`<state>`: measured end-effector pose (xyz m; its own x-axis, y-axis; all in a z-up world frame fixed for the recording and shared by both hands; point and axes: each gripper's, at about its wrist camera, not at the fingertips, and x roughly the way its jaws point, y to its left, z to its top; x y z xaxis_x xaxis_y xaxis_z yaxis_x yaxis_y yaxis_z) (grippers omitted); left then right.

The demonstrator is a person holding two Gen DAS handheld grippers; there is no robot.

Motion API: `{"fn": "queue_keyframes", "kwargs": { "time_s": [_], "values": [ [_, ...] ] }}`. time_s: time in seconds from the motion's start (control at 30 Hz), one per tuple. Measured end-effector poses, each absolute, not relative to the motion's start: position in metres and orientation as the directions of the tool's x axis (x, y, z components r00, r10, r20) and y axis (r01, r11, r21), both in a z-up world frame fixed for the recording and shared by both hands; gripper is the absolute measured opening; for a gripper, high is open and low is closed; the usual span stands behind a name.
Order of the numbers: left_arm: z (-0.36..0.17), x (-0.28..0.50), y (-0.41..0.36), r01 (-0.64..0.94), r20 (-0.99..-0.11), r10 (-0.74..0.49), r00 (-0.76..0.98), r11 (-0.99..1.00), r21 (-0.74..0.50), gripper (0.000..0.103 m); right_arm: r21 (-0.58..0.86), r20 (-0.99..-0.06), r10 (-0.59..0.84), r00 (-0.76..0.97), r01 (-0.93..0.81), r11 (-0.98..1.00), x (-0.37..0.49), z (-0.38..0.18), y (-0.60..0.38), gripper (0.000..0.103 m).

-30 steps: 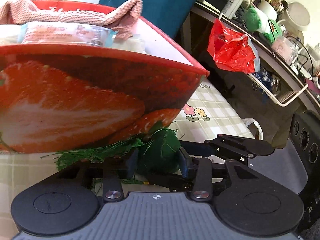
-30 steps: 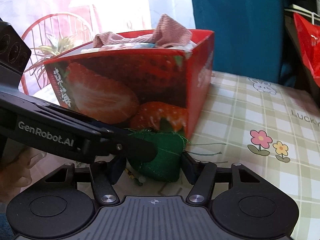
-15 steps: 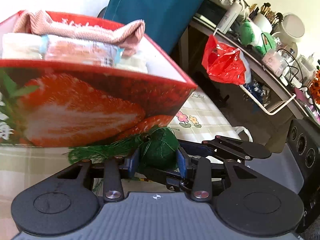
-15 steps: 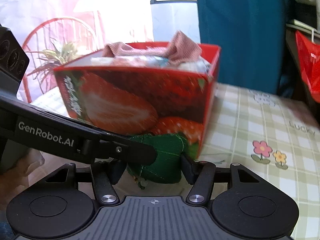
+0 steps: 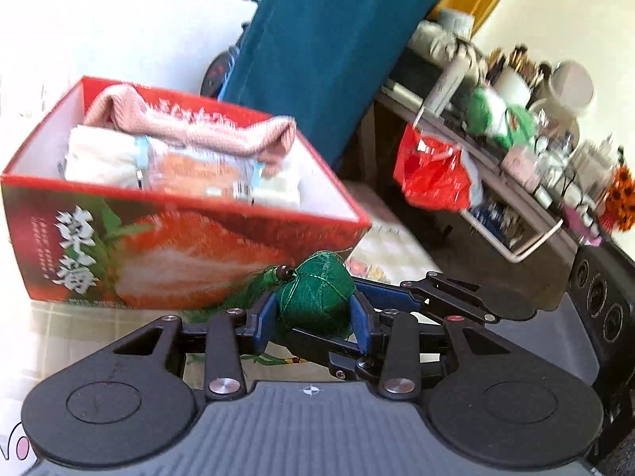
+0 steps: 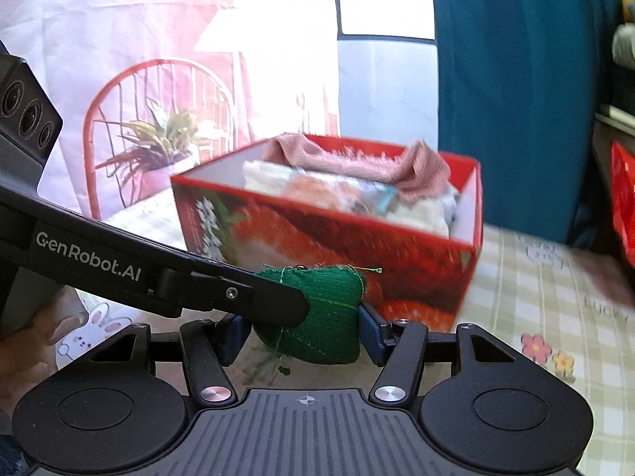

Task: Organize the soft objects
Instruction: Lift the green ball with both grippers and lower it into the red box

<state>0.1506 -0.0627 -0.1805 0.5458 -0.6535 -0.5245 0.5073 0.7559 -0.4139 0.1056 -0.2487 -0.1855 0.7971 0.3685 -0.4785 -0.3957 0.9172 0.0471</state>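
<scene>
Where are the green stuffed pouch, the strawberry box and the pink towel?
green stuffed pouch [image 5: 317,297]: left wrist view, middle of its cloth body.
strawberry box [image 5: 190,261]: left wrist view, printed front wall.
pink towel [image 6: 357,162]: right wrist view, fold draped over the box's contents.

The tall red strawberry-printed cardboard box [image 5: 190,254] stands straight ahead of both grippers, its near wall blocking any level approach. Inside, a pink ribbed cloth [image 5: 190,131] and white wrapped packets [image 5: 166,166] fill the left and back; bare room shows only at its right corner. The checked tablecloth [image 6: 547,297] right of the box lies open.
</scene>
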Motion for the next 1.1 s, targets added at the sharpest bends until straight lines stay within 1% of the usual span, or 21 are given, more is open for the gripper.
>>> {"fn": "queue_keyframes", "kwargs": {
  "time_s": [0.1,0.2,0.37,0.53,0.83,1.03,1.1],
  "values": [
    [-0.169,0.145,-0.055,0.510,-0.486,-0.667,0.565,0.745,-0.429,0.043,-0.025,-0.437,0.345,0.831,-0.395,0.918,0.095,-0.171,-0.240,0.054],
    [-0.159,0.137,-0.053,0.522,-0.468,-0.671,0.576,0.742,-0.422,0.043,-0.038,-0.395,0.319,0.862,-0.362,0.931,0.085,-0.162,-0.234,0.054],
    [-0.146,0.131,-0.057,0.538,-0.449,-0.673,0.588,0.740,-0.405,0.043,-0.072,-0.369,0.303,0.879,-0.352,0.933,0.077,-0.151,-0.229,0.054],
    [-0.129,0.140,-0.051,0.542,-0.406,-0.705,0.581,0.707,-0.454,0.043,-0.115,-0.332,0.308,0.892,-0.362,0.925,0.076,-0.136,-0.229,0.054],
    [-0.079,0.176,-0.073,0.612,-0.373,-0.713,0.594,0.701,-0.367,0.044,-0.163,-0.249,0.287,0.925,-0.332,0.929,0.102,-0.094,-0.240,0.055],
    [-0.047,0.195,-0.087,0.655,-0.306,-0.718,0.625,0.696,-0.295,0.044,-0.202,-0.179,0.276,0.944,-0.310,0.929,0.128,-0.061,-0.250,0.054],
    [-0.040,0.201,-0.091,0.662,-0.286,-0.724,0.628,0.690,-0.292,0.044,-0.231,-0.154,0.262,0.953,-0.293,0.928,0.134,-0.053,-0.251,0.054]
  ]
}}
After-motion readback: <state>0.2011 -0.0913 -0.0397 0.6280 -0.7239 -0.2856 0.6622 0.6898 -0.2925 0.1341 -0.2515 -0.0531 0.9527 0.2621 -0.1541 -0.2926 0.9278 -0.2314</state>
